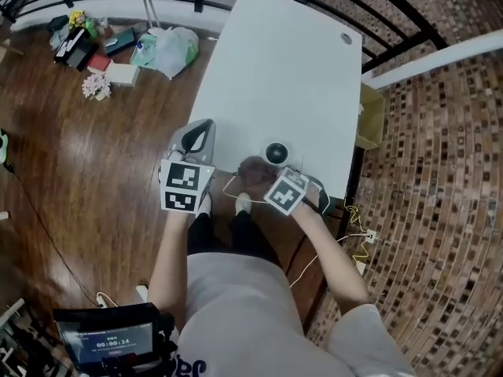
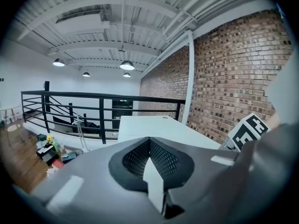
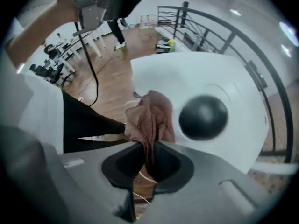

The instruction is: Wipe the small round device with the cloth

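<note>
Just left of the small round device (image 3: pixel 203 116), going by the right gripper view, the cloth (image 3: pixel 150 118) bunches up out of the right gripper (image 3: pixel 148 149). Its jaws are clamped on a narrow fold of the cloth. The device is a dark dome on the white table (image 1: pixel 275 69), near the table edge closest to us. The cloth sits just beside the device, and we cannot tell whether they touch. The left gripper (image 2: pixel 149 158) is further out on the cloth's side of the device, about at the table's side edge in the head view. Its jaws are pressed together with nothing between them, and it points across the table toward the railing (image 2: pixel 100 111).

We judge the step in hand as bringing the cloth onto the device, with the wipe itself not yet under way.

To do it well, we lead with the loose bunch of cloth toward the device, so that fabric meets the dome and not the hard jaw tips. We tilt the right gripper so the cloth drapes over the top of the device, then work round its sides. We press lightly: the dome looks smooth and probably light, and being near the edge it could skid off. We therefore stroke away from that edge, toward the middle of the table. The grip is only on a thin fold, so a hard drag could pull the cloth free, and short strokes are safer. The idle left gripper could brace the side of the device away from the cloth if it starts to slide.
</note>
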The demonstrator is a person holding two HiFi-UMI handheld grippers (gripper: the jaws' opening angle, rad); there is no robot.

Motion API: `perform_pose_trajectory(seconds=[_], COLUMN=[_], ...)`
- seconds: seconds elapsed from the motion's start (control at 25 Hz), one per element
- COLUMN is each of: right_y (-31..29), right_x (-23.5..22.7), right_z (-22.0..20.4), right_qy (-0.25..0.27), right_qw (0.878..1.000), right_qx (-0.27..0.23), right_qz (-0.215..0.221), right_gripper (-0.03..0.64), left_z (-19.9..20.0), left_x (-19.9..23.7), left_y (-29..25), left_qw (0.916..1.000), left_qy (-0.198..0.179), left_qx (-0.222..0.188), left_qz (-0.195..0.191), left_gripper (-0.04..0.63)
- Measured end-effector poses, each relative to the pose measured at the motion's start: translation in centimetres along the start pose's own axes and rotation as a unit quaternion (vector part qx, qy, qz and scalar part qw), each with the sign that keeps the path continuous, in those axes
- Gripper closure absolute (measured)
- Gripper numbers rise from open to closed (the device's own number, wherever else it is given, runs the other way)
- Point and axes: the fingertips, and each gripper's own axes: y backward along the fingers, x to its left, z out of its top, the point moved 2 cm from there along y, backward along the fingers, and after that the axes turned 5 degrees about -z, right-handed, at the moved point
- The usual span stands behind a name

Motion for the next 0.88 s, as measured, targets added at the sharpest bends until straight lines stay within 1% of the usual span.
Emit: perform_pose_trajectory(seconds=[0.08, 0.16, 0.2, 0.24, 0.32, 0.36, 0.4, 0.52, 0.56, 0.6, 0.64, 0.72, 0.76, 0.8, 0.84, 0.88], right_y=[0.1, 0.3, 0.5, 0.8, 2.1, 3.2, 4.4, 7.6, 8.1, 8.1, 7.8, 6.3, 5.4, 4.7, 4.3, 4.0], right_x=[-3.0, -6.2, -7.6, -8.7, -10.4, -11.2, -12.2, -16.1, -17.4, -18.2, -18.4, -17.0, -15.7, -14.2, -12.9, -11.9], right_z=[-3.6, -7.3, -8.3, -8.6, -7.9, -7.4, -6.7, -3.7, -2.3, -0.8, 1.0, 4.4, 5.8, 6.9, 7.6, 8.1], right_qy=[-0.072, -0.146, -0.182, -0.214, -0.254, -0.258, -0.253, -0.225, -0.213, -0.202, -0.192, -0.174, -0.160, -0.141, -0.117, -0.087], right_qw=[0.997, 0.986, 0.980, 0.973, 0.961, 0.958, 0.958, 0.959, 0.960, 0.963, 0.968, 0.978, 0.981, 0.984, 0.987, 0.991], right_qx=[-0.008, -0.007, -0.019, -0.046, -0.098, -0.113, -0.121, -0.128, -0.127, -0.126, -0.125, -0.115, -0.104, -0.091, -0.078, -0.066], right_qz=[-0.040, -0.076, -0.079, -0.070, -0.048, -0.049, -0.060, -0.119, -0.131, -0.127, -0.103, -0.017, 0.029, 0.065, 0.083, 0.080], right_gripper=[0.581, 0.581, 0.581, 0.581, 0.581, 0.581, 0.581, 0.581, 0.581, 0.582, 0.581, 0.581, 0.581, 0.581, 0.581, 0.581], left_z=[0.4, 0.6, 0.6, 0.5, 0.4, 0.4, 0.4, 0.5, 0.6, 0.6, 0.7, 0.9, 0.9, 0.9, 0.9, 1.1], left_x=[-0.9, -1.9, -2.4, -2.9, -3.4, -3.5, -3.5, -2.8, -2.5, -2.2, -2.0, -1.5, -1.2, -1.0, -0.9, -0.9], left_y=[-0.8, -1.6, -1.9, -2.2, -2.5, -2.6, -2.7, -2.3, -2.0, -1.8, -1.5, -0.9, -0.7, -0.5, -0.5, -0.4], left_qw=[1.0000, 0.9998, 0.9998, 0.9997, 0.9995, 0.9995, 0.9995, 0.9997, 0.9998, 0.9999, 0.9999, 1.0000, 0.9999, 0.9999, 0.9998, 0.9998], left_qy=[-0.004, -0.008, -0.010, -0.011, -0.014, -0.014, -0.015, -0.013, -0.012, -0.011, -0.010, -0.009, -0.009, -0.010, -0.011, -0.010], left_qx=[0.000, 0.001, 0.003, 0.004, 0.007, 0.007, 0.008, 0.008, 0.008, 0.007, 0.006, 0.003, 0.002, 0.002, 0.000, -0.003], left_qz=[-0.007, -0.016, -0.020, -0.023, -0.027, -0.028, -0.027, -0.019, -0.015, -0.011, -0.007, 0.002, 0.007, 0.011, 0.014, 0.014], left_gripper=[0.580, 0.579, 0.578, 0.578, 0.578, 0.578, 0.579, 0.578, 0.578, 0.579, 0.580, 0.578, 0.578, 0.579, 0.578, 0.578])
